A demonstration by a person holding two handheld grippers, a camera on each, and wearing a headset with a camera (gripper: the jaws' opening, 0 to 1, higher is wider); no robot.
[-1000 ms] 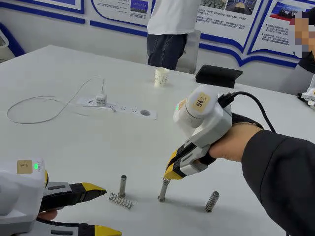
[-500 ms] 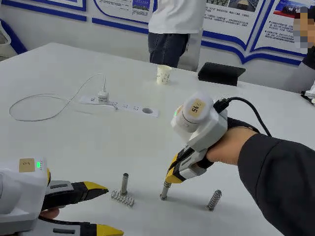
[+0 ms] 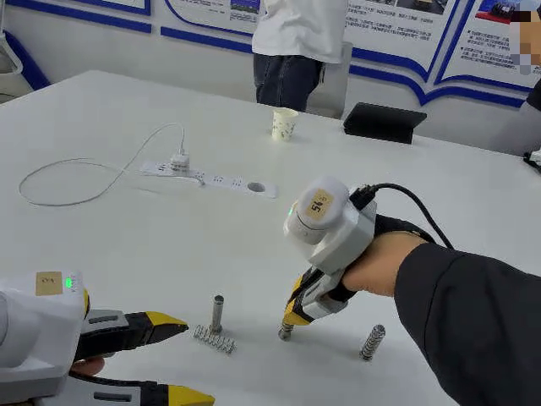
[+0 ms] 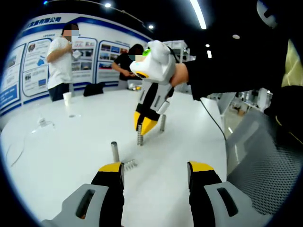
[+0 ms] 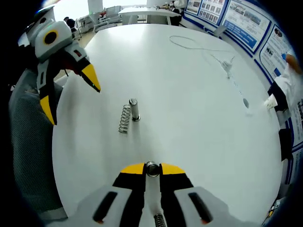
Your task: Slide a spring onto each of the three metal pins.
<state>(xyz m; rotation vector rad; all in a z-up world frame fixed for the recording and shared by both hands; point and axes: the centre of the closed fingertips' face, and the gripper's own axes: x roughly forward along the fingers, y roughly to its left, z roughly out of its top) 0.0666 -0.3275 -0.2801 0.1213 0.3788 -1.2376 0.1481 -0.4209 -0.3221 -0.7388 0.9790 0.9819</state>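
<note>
- Head view: the right hand (image 3: pixel 380 264) held the right gripper (image 3: pixel 293 317) steeply nose-down. Its jaws were drawn narrow around the middle pin (image 3: pixel 286 331), which stood on the white worktop (image 3: pixel 127 245).
- The left gripper (image 3: pixel 180 359) lay low and nearly level at the near edge, its jaws wide and holding nothing.
- Just beyond its tips stood a bare pin (image 3: pixel 218 310), with a loose spring (image 3: pixel 213 339) lying at its foot. A third pin (image 3: pixel 372 342), wrapped in coils, stood on the other side of the right gripper.
- Farther back lay a power strip (image 3: pixel 207 178) with a white cable (image 3: pixel 68 173), a paper cup (image 3: pixel 285 123) and a flat black object (image 3: pixel 385 122). A person (image 3: pixel 296 42) stood before blue-framed wall posters (image 3: pixel 406 21).
- Left gripper view: the left gripper's jaws stood wide apart, with the bare pin (image 4: pixel 115 151) and loose spring (image 4: pixel 130 164) just ahead. Beyond them the right gripper (image 4: pixel 143 124) pointed down onto the middle pin (image 4: pixel 139 138), where coils showed.
- Right gripper view: the pin's round metal end (image 5: pixel 152 167) sat pinched between the yellow tips, and spring coils (image 5: pixel 158 220) showed farther back between the jaws. The left gripper (image 5: pixel 71 92) hung open near the bare pin (image 5: pixel 134 109).
</note>
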